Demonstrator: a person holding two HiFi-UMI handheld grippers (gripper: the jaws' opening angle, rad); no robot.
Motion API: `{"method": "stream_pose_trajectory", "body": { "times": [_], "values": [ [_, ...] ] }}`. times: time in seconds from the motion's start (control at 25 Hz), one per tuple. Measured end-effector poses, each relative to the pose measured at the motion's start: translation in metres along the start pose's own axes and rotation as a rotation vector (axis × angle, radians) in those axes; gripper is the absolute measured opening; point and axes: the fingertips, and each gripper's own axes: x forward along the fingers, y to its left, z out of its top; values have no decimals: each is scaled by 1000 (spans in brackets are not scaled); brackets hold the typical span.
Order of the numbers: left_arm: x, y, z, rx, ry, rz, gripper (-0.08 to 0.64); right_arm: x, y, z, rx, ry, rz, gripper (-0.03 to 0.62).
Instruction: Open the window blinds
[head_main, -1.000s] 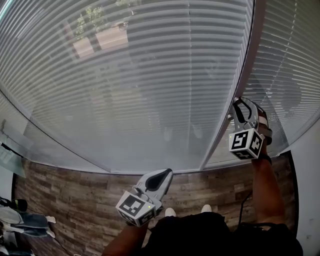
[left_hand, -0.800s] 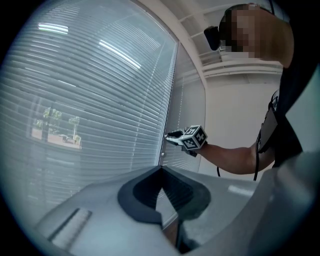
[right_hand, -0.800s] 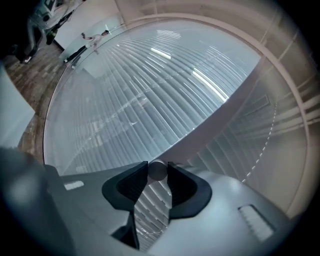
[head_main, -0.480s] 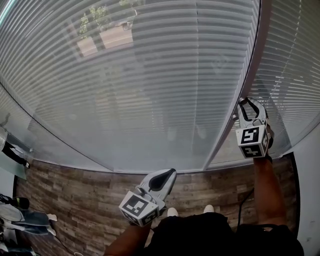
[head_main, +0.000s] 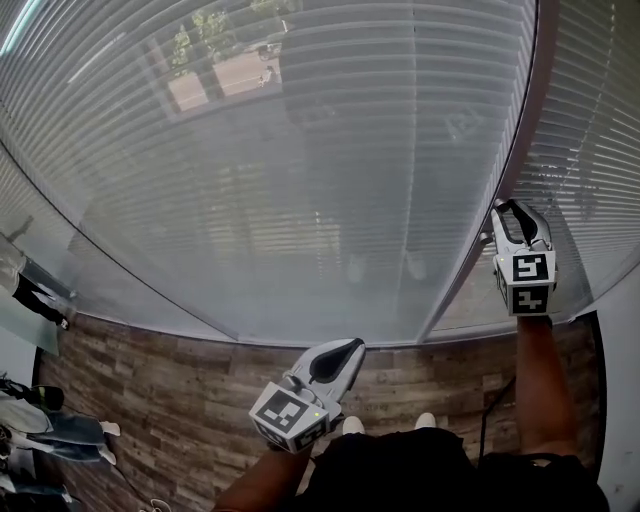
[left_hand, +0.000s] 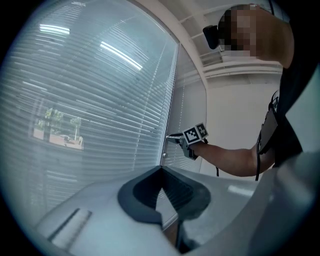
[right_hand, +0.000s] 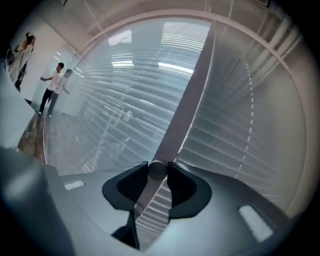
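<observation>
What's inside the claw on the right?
A small round knob sits inside the right gripper, pinched between its jaws, in front of the window frame. Where the knob joins the frame can't be seen; the knob covers it.

light: soft daylight through blinds (head_main: 300, 180) | glare: lamp reflections (right_hand: 122, 36) | edges: fisheye-bent, dark vignette

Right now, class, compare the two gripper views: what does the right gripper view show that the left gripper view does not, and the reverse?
Right gripper view only: a round knob gripped between the right tongs, and a bystander at far left. Left gripper view only: the left tongs, shut and empty, and the person's forearm reaching to the window. Both: the slatted blinds and the window post.
</observation>
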Motion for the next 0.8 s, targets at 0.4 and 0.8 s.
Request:
{"method": "stream_pose_trajectory", "body": {
  "times": [0.4,0.8],
  "values": [
    [-8,5,1,-4,-4,13,0,1,-4,1,338,-32,59,146],
    [-7,2,3,-3,-13,6,0,1,-5,1,341,-30,58,149]
  ]
}}
